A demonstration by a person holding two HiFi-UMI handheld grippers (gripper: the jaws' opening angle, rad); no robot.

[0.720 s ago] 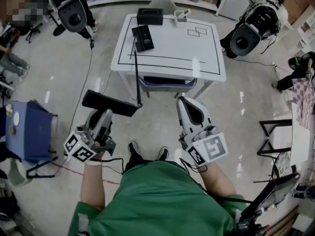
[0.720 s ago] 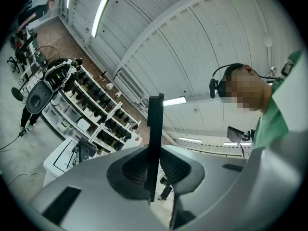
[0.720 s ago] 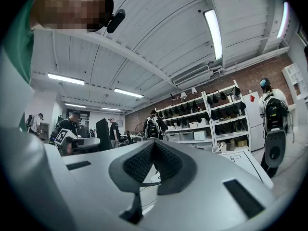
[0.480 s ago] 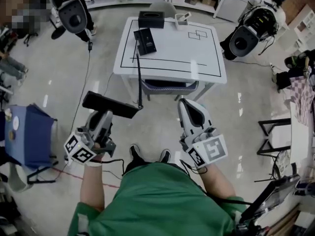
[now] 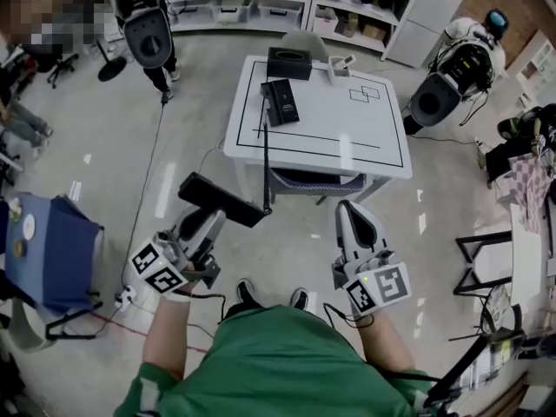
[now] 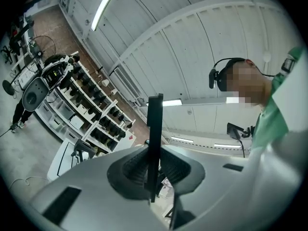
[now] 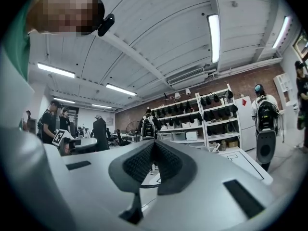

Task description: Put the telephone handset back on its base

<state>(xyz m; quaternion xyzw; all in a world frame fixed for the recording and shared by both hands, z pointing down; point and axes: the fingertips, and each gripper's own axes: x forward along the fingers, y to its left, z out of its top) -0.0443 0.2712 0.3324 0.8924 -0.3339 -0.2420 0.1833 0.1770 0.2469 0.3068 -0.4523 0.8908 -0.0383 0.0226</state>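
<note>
Head view: the left tongs (image 5: 215,219) clamp the handset (image 5: 219,199) crosswise at their tips. The base (image 5: 281,102) lies on the table (image 5: 365,142), well ahead of both. The right tongs (image 5: 350,208) are pressed together, empty. This looks like the carrying step; next the handset must be brought forward and lined up over the base.

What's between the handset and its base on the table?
Head view: a black cord runs from handset toward base, crossing the front edge of the table.

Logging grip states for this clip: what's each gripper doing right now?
Left gripper: shut on the telephone handset.
Right gripper: shut, nothing between the jaws.
</note>
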